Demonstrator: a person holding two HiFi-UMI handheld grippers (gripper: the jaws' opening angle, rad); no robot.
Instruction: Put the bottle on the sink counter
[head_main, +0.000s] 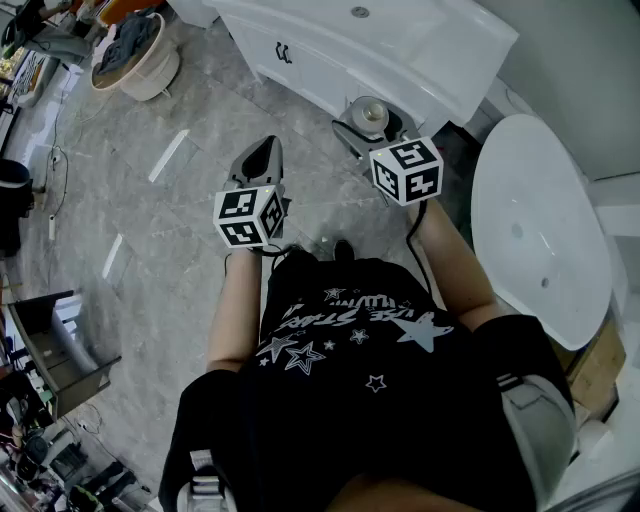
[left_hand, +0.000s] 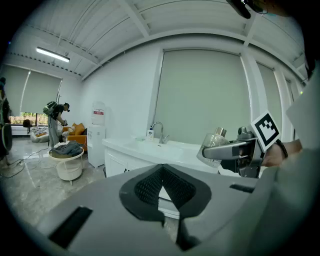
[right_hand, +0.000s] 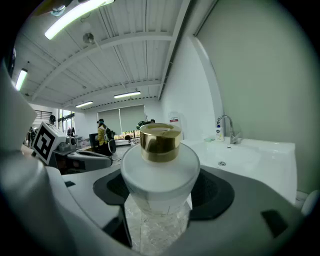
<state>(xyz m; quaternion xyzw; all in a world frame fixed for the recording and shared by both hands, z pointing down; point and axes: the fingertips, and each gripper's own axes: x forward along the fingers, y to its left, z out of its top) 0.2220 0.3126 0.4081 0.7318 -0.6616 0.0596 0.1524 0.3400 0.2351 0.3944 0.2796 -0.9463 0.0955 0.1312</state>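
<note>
Room: grey stone-look floor (head_main: 180, 200); glossy white sink tabletop (head_main: 290, 22) at the far side.
Bottle (right_hand: 159, 175): frosted, round-shouldered, shiny gold cap (right_hand: 160, 142); upright over the floor, short of the tabletop.
Right tongs (head_main: 372, 125): clamped on the bottle's body.
Left tongs (left_hand: 162, 185): closed, empty.
Advice: carry level, set it on flat tabletop beside the basin (head_main: 400, 30), and release once the base rests.
</note>
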